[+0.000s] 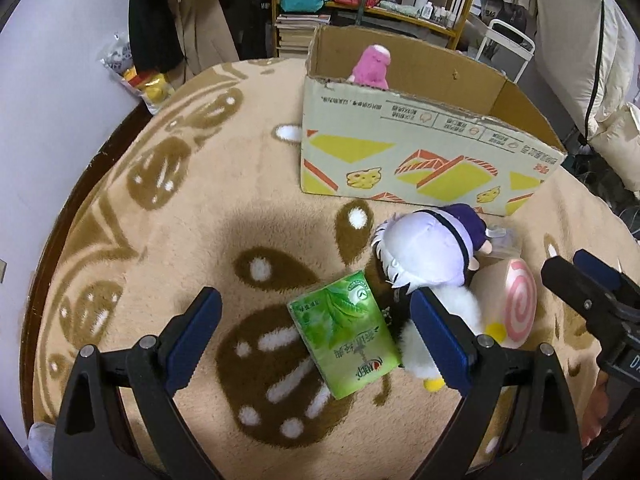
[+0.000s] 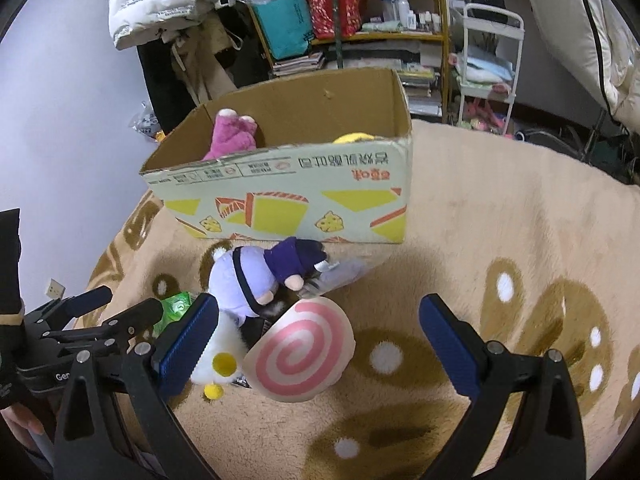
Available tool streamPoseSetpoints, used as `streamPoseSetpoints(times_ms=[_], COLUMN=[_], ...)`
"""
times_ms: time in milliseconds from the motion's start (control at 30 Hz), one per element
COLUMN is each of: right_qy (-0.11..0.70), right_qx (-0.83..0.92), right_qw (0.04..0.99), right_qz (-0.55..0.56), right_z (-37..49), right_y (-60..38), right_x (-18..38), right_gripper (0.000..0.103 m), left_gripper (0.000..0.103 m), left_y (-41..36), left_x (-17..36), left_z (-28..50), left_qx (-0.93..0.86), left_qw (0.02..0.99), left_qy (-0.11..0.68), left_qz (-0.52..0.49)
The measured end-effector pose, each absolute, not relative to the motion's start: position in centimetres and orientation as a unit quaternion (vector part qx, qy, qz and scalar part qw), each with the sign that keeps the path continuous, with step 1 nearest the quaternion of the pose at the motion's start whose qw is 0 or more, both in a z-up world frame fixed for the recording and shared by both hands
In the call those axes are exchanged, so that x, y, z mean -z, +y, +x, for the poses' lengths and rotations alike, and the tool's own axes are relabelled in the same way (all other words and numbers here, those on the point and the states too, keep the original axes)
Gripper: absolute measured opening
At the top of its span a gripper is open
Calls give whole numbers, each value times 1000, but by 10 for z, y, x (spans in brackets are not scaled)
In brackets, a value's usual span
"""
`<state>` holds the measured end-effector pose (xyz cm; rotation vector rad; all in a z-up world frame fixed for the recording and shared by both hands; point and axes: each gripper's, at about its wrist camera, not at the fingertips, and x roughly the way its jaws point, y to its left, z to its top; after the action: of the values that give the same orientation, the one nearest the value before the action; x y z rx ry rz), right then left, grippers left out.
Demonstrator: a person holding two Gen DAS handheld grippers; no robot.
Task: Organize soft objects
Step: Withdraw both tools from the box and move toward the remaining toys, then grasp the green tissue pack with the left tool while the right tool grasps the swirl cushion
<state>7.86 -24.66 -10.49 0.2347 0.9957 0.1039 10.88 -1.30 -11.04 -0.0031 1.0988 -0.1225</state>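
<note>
Lot: soft goods awaiting sorting, all placed relative to the cardboard box [image 2: 288, 184].

Inside the box: a pink plush [image 2: 232, 136] at its left end and something yellow [image 2: 354, 137] just showing over the front wall. In front of the box, on the patterned blanket [image 2: 500, 240]: a white-haired doll [image 2: 256, 276], a white fluffy plush [image 2: 216, 356] and a pink-swirl cushion [image 2: 300, 356], heaped touching one another; a green tissue pack [image 1: 344, 336] lies touching the heap's left side. Left gripper [image 1: 316, 340]: spread wide, straddling the tissue pack, holding nothing. Right gripper [image 2: 320, 344]: spread wide around the swirl cushion, not pinching it. Risk: with the items heaped, a closing jaw may catch the neighbouring plush or doll and drag it; the slick tissue pack could slide out of a shallow pinch.
</note>
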Motion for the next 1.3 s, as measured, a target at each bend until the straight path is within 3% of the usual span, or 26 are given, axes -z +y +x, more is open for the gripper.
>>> streamPoseSetpoints(times_ms=[1067,1300], right_qy=[561,566], right_qx=[-39,-43], right_qw=[822,818], right_qz=[91,88], right_z=[95,97], right_y=[-242,-239], right_x=[153,154], right_gripper=[103,103], left_gripper=[94,79], left_y=[-4,-10], left_x=[168,174], left_z=[142,140], left_qx=[45,60], left_qw=[796,786], left_qy=[602,614], left_qz=[-50,-36])
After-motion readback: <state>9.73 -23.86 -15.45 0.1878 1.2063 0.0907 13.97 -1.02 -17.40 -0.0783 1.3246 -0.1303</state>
